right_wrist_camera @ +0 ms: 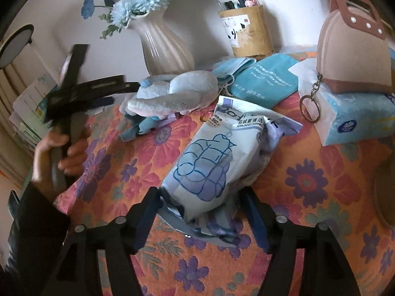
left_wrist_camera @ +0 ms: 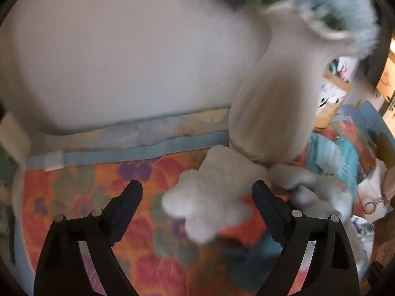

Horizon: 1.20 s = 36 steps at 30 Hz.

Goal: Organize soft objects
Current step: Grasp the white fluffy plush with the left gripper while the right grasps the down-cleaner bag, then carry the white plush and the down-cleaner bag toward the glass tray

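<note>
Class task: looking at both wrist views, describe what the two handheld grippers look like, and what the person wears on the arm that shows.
Both grippers are black, each with two tapering fingers, ridged inner pads and round silver pivot pins: the left gripper and the right gripper. The right one's pads look dark blue. The hand on the left tool's grey handle comes out of a dark sleeve.

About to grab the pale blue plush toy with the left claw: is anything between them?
Nothing visible: the fluffy plush toy already lies between the open left claw fingers, on the floral tablecloth, with no pad pressing it.
</note>
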Available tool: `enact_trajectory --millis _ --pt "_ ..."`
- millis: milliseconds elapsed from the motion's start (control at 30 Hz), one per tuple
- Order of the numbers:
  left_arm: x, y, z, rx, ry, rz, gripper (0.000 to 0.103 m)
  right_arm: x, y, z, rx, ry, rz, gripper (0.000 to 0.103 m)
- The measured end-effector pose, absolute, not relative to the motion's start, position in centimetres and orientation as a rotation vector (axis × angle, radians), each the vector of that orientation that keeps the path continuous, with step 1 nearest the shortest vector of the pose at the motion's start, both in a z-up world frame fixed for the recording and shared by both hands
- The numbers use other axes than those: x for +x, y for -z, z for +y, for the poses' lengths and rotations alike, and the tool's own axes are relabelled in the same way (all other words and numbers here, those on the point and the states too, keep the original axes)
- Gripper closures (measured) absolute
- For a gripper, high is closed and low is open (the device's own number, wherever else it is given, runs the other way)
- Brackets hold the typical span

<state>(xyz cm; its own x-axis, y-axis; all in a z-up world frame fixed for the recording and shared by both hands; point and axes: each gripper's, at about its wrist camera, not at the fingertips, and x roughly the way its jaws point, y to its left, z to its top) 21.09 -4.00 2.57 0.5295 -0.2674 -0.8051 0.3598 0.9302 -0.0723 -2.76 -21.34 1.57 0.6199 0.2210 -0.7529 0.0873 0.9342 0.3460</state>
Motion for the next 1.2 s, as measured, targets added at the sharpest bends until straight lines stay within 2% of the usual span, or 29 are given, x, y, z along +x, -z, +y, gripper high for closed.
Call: enact_trajectory --millis 67,100,167,233,300,333,600,833,900,1000,1033,1100,1167,1200 --pt "22.1 -1.5 -4.2 0.087 0.42 0.978 0.017 -2.7 -1.5 -21.6 0.384 -0.087 0.904 0.034" --pt "22.2 -1.2 -4.2 0.075 0.438 0.984 0.034 -2.7 -1.4 -21.7 0.389 -0.09 0.904 0.034" --pt "22.1 -0.9 -4.4 0.064 0.456 0.986 0.041 -2.7 -1.4 -21.8 0.394 -0.092 0.902 0.034" --pt "21.4 -1.4 -4.2 0.074 0.458 0.96 0.054 -2.8 -1.4 -21.8 0.396 -0.09 0.895 0.034" --pt "20.4 -2.3 -3.4 0.054 0.447 0.943 0.061 -3.1 -1.8 -21.8 0.392 -0.086 0.876 0.041" --pt "19.8 -2.8 -3.1 0.042 0.433 0.934 0.061 -3.3 -2.1 -21.7 0.384 -0.082 0.862 0.046" --pt "10.6 -7.0 -0.1 -0.038 0.401 0.885 0.061 -5.9 -3.3 -20.9 0.365 -0.188 0.855 0.049" --pt "0.7 -4.1 -0.4 -0.114 0.455 0.964 0.061 -9.5 -3.3 -21.2 0.229 -0.233 0.945 0.047" --pt "-0.8 -2.6 -1.0 -0.141 0.48 1.002 0.059 -10.1 -3.5 -21.6 0.164 -0.235 0.98 0.045" --pt "-2.1 -0.9 -2.3 -0.144 0.52 1.045 0.052 -10.6 -4.0 -22.9 0.119 -0.213 1.011 0.031" --pt "-2.5 -0.6 -2.5 -0.136 0.537 1.065 0.051 -10.5 -4.1 -23.5 0.126 -0.195 1.029 0.023" --pt "-3.5 -0.1 -3.3 -0.104 0.586 1.113 0.051 -10.8 -4.3 -24.8 0.178 -0.176 1.029 0.019" --pt "-4.8 -0.4 -3.7 -0.037 0.626 1.116 0.035 -11.0 -4.2 -26.0 0.294 -0.191 1.034 0.014" --pt "-5.4 -0.6 -3.8 -0.009 0.641 1.119 0.02 -11.0 -4.0 -26.4 0.359 -0.202 1.041 0.014"
